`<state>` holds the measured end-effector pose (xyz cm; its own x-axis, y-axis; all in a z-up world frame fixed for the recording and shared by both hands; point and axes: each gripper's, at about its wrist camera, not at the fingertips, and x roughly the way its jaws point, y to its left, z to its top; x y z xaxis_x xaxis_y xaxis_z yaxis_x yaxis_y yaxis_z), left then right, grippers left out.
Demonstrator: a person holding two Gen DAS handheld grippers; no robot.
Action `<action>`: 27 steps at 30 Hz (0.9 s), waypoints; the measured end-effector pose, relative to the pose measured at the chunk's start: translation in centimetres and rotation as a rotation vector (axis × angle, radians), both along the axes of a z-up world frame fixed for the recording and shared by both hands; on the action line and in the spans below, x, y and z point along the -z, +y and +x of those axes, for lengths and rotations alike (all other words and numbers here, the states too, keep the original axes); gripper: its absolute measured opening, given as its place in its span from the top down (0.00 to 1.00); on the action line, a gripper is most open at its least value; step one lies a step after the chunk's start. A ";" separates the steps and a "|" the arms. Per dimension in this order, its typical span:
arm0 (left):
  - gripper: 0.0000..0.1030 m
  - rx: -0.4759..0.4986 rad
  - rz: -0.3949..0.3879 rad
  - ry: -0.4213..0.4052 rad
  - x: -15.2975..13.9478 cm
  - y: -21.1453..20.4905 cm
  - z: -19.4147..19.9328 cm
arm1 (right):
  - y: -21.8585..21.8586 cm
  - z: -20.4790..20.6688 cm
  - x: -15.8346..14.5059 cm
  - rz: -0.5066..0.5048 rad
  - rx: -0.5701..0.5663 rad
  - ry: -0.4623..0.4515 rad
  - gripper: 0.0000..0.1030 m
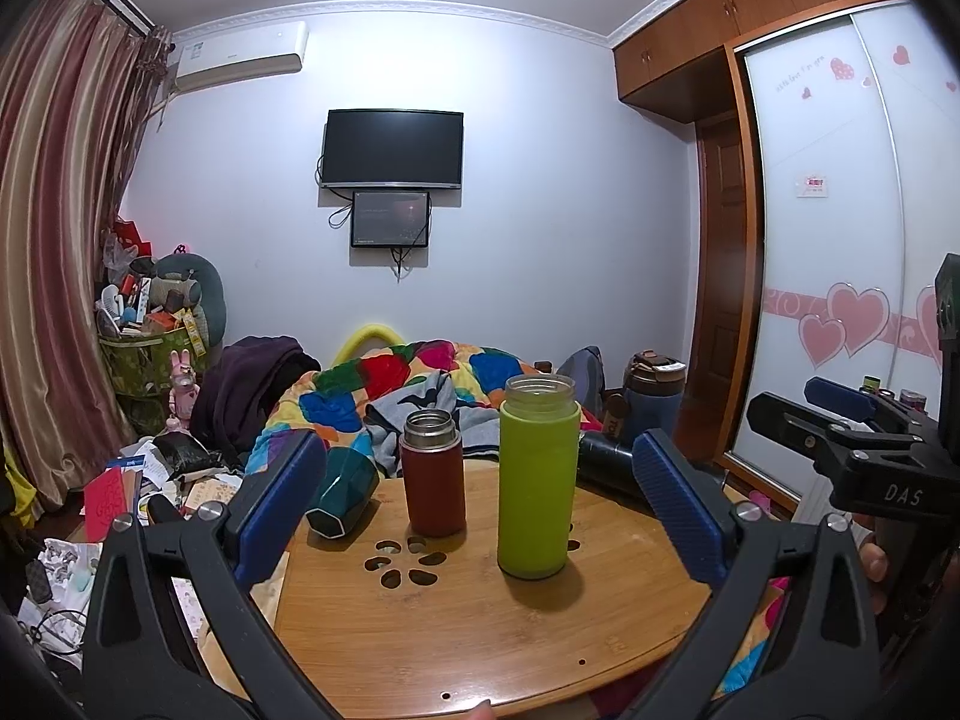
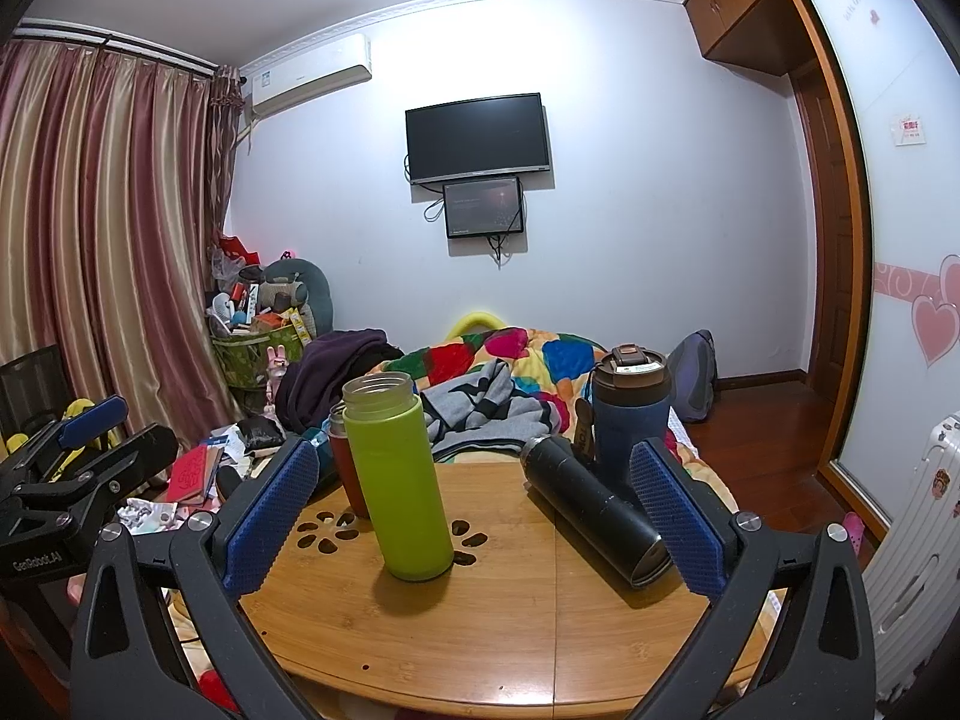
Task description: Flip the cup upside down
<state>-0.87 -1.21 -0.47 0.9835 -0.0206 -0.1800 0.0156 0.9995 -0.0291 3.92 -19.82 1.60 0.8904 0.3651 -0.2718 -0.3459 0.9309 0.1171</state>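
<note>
A lime green cup [image 1: 537, 480] stands upright, mouth up, on the round wooden table [image 1: 456, 630]; it also shows in the right wrist view [image 2: 399, 480]. A dark red cup [image 1: 433, 474] stands upright left of it, partly hidden behind the green cup in the right wrist view [image 2: 345, 462]. A black flask [image 2: 597, 516] lies on its side at the table's right. A teal cup [image 1: 342, 489] lies on its side at the left. My left gripper [image 1: 474, 504] is open and empty, short of the cups. My right gripper [image 2: 474, 516] is open and empty; it also shows in the left wrist view [image 1: 840, 414].
A blue tumbler with a brown lid [image 2: 630, 414] stands at the table's far right edge. Behind the table lies a bed with a colourful quilt [image 1: 420, 378]. Clutter covers the floor at the left [image 1: 120, 516]. A white suitcase [image 2: 918, 540] stands at the right.
</note>
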 end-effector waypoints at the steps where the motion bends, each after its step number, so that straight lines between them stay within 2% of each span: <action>1: 0.00 -0.001 0.000 0.001 0.0 0.0 0.0 | 0.0 0.0 0.0 0.000 0.000 0.000 0.00; 20: 0.00 0.003 -0.002 0.005 0.1 0.1 0.1 | 0.1 0.1 0.5 -0.005 -0.006 0.005 0.00; 27: 0.00 0.004 0.037 0.012 0.6 -0.5 2.4 | -0.2 1.1 1.2 -0.007 0.000 0.020 0.00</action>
